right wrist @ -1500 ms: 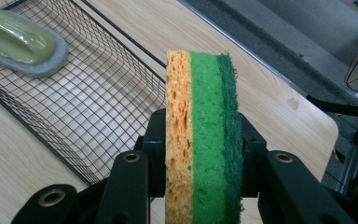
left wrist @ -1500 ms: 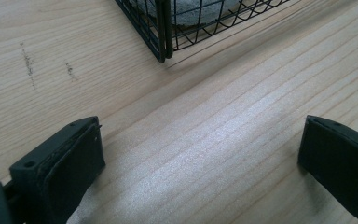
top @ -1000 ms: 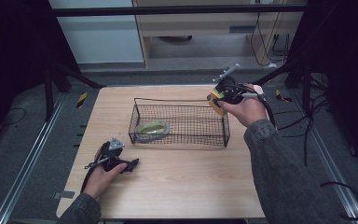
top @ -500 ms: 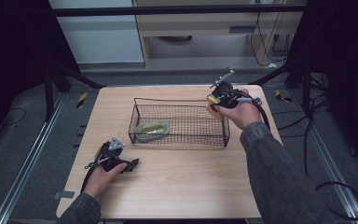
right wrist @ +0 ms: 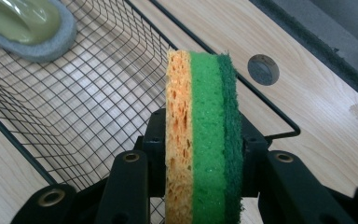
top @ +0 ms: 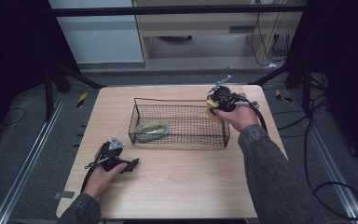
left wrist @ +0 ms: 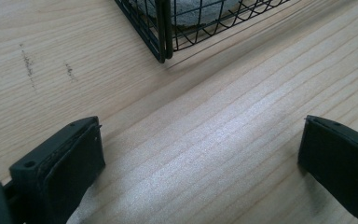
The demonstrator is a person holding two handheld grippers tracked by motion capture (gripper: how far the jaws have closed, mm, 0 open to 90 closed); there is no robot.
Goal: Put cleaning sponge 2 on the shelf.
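An orange-and-green layered sponge (right wrist: 204,135) stands on edge between the jaws of my right gripper (right wrist: 200,154), which is shut on it. In the high view the right gripper (top: 214,106) holds the sponge (top: 211,108) over the right end of the black wire basket (top: 179,138). A grey-rimmed scrub pad with an olive top (top: 152,128) lies in the basket's left part, also seen as the pad (right wrist: 25,23). My left gripper (top: 129,164) rests on the table near the front left, its jaws wide open on bare wood (left wrist: 200,154).
The wooden table (top: 177,191) has free room in front of the basket. A round cable hole (right wrist: 263,69) sits in the tabletop beyond the basket's rim. The basket's near corner (left wrist: 163,51) stands just ahead of the left gripper. Cables hang off the table's right side.
My right gripper has come down and slightly left with the sponge, closer to the basket's right end. The left hand has stayed where it was.
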